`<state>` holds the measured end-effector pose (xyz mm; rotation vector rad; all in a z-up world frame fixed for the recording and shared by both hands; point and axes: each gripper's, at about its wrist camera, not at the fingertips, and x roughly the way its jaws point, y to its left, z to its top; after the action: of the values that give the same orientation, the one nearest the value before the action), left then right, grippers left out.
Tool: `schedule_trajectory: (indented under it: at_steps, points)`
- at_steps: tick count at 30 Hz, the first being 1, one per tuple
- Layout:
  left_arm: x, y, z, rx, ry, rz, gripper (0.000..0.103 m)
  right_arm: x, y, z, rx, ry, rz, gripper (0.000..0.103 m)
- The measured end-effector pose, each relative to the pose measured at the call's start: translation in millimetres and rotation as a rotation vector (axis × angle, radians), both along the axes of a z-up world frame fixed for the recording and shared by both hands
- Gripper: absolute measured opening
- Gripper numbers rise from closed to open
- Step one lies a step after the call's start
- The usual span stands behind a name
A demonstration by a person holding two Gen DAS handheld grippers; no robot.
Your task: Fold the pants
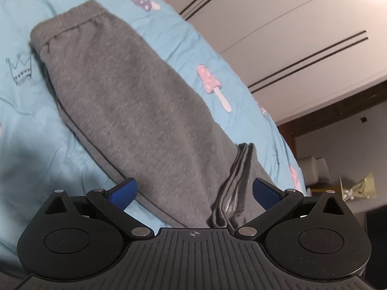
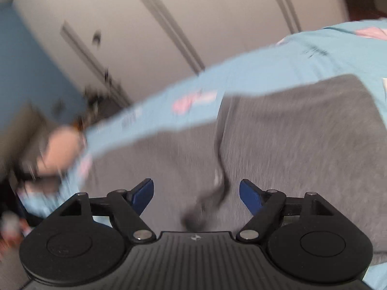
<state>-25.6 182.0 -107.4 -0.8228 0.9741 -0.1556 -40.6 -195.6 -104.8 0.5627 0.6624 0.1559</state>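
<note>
left gripper [image 1: 193, 191]: jaws spread wide, nothing pinched. The blue pads [image 1: 124, 191] straddle the near end of the gray sweatpants [image 1: 135, 101] without pressing on them.

right gripper [image 2: 196, 193]: jaws wide too, empty. The picture is smeared, so contact with the cloth below cannot be told.

sweatpants, near end: the pants lie lengthwise on the light blue bedsheet [image 1: 36, 125], already doubled leg over leg. The stacked cuffs [image 1: 232, 188] sit loose at the near right, edges fanned and slightly lifted.
risk: a pinch here may catch only the top layers. The lower leg would then stay behind and the fold would come out skewed.

sweatpants, middle: one long dark crease [image 2: 221, 145] shows in the right wrist view, running away from that gripper.
risk: folding over it would press the wrinkle in and leave a lumpy stack.

sweatpants, far end: the waistband [image 1: 65, 29] lies far left, rumpled, with the lower layer peeking out along the left edge.
risk: cuffs carried up to it would land on uneven edges; layers could slide, since fleece on a soft bed gives little hold.

bedsheet: wrinkled, close under the cloth.
risk: a low pinch may gather sheet along with the pants.

hand [image 2: 60, 149]: blurred at far left of the right wrist view; what it does cannot be told.
</note>
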Motion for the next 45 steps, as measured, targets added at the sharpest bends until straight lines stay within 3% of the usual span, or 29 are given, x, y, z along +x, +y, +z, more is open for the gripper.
schedule_trajectory:
  at_steps: [2, 4, 5, 6, 7, 9, 12, 18, 20, 21, 23, 24, 26, 27, 30, 32, 36, 40, 42, 45]
  points:
    - [1.0, -1.5, -2.4, -0.004, 0.007, 0.006, 0.103, 10.5, -11.6, -1.5, 0.032, 0.012, -0.082, 0.077]
    - [1.2, -1.8, -4.9, -0.01, 0.012, 0.011, 0.103, 23.6, -23.2, -17.1, 0.097, 0.05, -0.139, 0.052]
    - [2.8, -1.6, -7.6, -0.016, 0.021, 0.011, 0.103, 35.0, -27.3, -32.2, 0.172, 0.108, -0.146, 0.026]
    - [2.5, -0.3, -9.1, -0.023, 0.026, 0.015, 0.103, 46.0, -26.6, -47.6, 0.241, 0.169, -0.14, 0.008]
    - [2.0, 1.4, -10.4, -0.033, 0.032, 0.019, 0.103, 53.9, -23.4, -62.6, 0.297, 0.226, -0.11, 0.007]
    - [0.6, 6.8, -12.3, -0.05, 0.035, 0.028, 0.103, 63.2, -2.7, -78.6, 0.299, 0.28, 0.001, 0.006]
    - [-0.1, 16.7, -15.7, -0.037, 0.042, 0.057, 0.103, 64.2, 27.4, -71.8, 0.168, 0.261, 0.143, 0.006]
    - [3.8, 52.0, -31.7, -0.015, 0.048, 0.148, 0.103, 46.9, -8.1, -44.2, 0.108, 0.16, -0.03, 0.008]
    - [6.3, 65.6, -40.1, 0.003, 0.048, 0.182, 0.103, 46.2, -14.9, -54.5, 0.054, 0.266, -0.011, 0.008]
    - [7.6, 73.2, -44.3, 0.017, 0.044, 0.198, 0.103, 48.8, -12.8, -64.7, 0.016, 0.343, 0.028, 0.003]
    - [9.8, 90.0, -50.5, 0.03, 0.008, 0.205, 0.103, 39.5, -13.9, -62.6, -0.005, 0.303, 0.063, 0.003]
    - [10.7, 96.0, -52.6, 0.037, -0.014, 0.197, 0.103, 34.7, -16.7, -58.3, -0.003, 0.288, 0.056, 0.004]
    - [14.1, 111.0, -58.0, 0.031, -0.031, 0.2, 0.103, 23.1, -29.0, -53.4, 0.045, 0.249, 0.009, 0.023]
    - [17.2, 120.9, -62.9, 0.01, -0.027, 0.22, 0.103, 16.2, -35.2, -52.5, 0.073, 0.233, -0.01, 0.034]
    - [25.1, 149.9, -82.5, -0.085, 0.005, 0.315, 0.103, 5.5, -50.0, -50.0, 0.114, 0.192, -0.061, 0.046]
    - [30.4, 164.1, -97.1, -0.135, 0.035, 0.347, 0.103, 2.8, -56.9, -51.6, 0.11, 0.177, -0.093, 0.049]
    - [34.5, 171.4, -111.3, -0.235, -0.039, 0.347, 0.103, -1.4, -66.2, -61.3, 0.166, 0.17, -0.119, 0.049]
    - [43.8, 178.9, -124.2, -0.263, -0.034, 0.358, 0.103, 2.7, -70.8, -67.0, 0.196, 0.169, -0.138, 0.049]
    - [45.3, 183.6, -127.7, -0.312, -0.079, 0.342, 0.103, 7.6, -67.7, -71.5, 0.2, 0.171, -0.141, 0.05]
    - [51.0, 191.7, -133.9, -0.301, -0.092, 0.351, 0.103, 7.0, -67.0, -72.0, 0.197, 0.165, -0.139, 0.051]
